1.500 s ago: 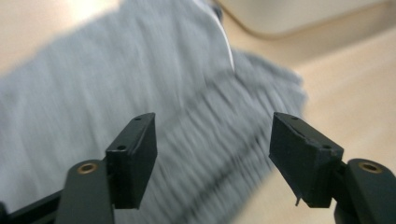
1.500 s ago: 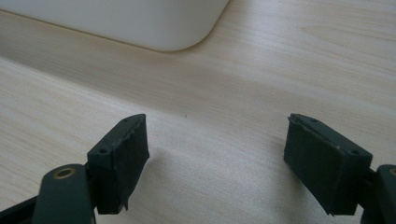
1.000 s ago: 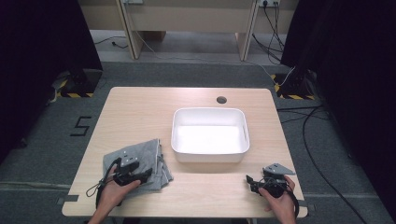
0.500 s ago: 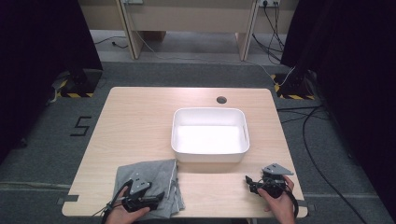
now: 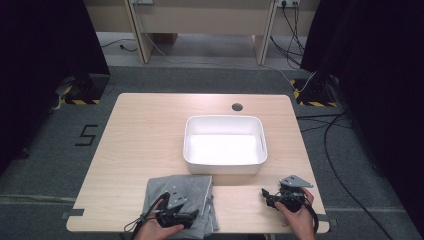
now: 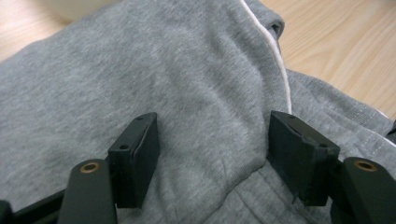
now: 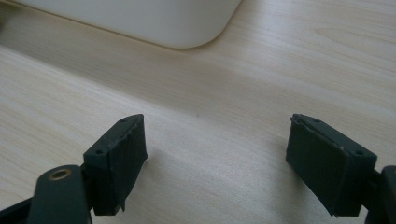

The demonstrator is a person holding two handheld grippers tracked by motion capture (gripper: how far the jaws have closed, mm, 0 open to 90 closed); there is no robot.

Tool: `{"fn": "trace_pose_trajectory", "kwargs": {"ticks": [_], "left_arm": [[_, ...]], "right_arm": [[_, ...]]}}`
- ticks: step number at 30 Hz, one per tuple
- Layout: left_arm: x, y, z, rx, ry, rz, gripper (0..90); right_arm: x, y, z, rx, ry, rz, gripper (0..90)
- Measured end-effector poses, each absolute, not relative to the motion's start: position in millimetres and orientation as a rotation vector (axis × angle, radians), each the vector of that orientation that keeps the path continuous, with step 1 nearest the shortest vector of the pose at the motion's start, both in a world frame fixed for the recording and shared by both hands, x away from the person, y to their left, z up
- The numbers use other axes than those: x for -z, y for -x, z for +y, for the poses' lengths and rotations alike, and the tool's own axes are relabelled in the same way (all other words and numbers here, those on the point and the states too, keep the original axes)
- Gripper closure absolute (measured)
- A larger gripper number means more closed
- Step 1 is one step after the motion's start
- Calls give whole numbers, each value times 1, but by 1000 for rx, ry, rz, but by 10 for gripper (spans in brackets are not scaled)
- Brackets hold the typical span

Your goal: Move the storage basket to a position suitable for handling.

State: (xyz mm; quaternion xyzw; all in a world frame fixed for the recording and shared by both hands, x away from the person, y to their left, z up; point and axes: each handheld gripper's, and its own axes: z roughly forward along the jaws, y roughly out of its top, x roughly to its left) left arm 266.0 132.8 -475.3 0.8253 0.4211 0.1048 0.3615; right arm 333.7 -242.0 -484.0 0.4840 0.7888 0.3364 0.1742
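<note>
- The grey garment (image 5: pixel 177 199) is lying folded at the near edge of the bench (image 5: pixel 150 130), left of the middle, just in front of the white tub (image 5: pixel 225 145)
- It is looking soft, light and floppy; a hold on one layer is likely to let the fold sag open, so the thick folded edge with the white seam (image 6: pixel 280 70) is looking like the safer place to pinch
- The left tool (image 5: pixel 192 216) is sitting over the cloth, jaws spread, with a ridge of fabric rising between the pads (image 6: pixel 135 158); I cannot tell if they are pressing it
- The right tool (image 5: pixel 265 195) is resting near the right near corner, jaws spread over bare wood, holding nothing
</note>
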Motion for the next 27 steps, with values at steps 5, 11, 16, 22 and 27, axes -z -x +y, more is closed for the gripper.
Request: {"fn": "trace_pose_trajectory", "kwargs": {"ticks": [5,11,16,22,27], "left_arm": [[474,-274,106,-246,-2154,1028,327],[472,-281,89,-229,-2155,979,313],[465,-285,109,-153,-2058,1019,271],[443,-287,166,-206,-1929,1090,267],[447,-283,209,-323,-1918,1194,271]], "right_arm": [[484,-333,-241,-959,-1371,2240,208],[483,-332,-236,-986,-1370,2262,210],[479,-329,-230,-1038,-1379,2273,230],[463,-321,-212,-1169,-1304,2282,232],[457,-314,-186,-1245,-1225,2363,223]]}}
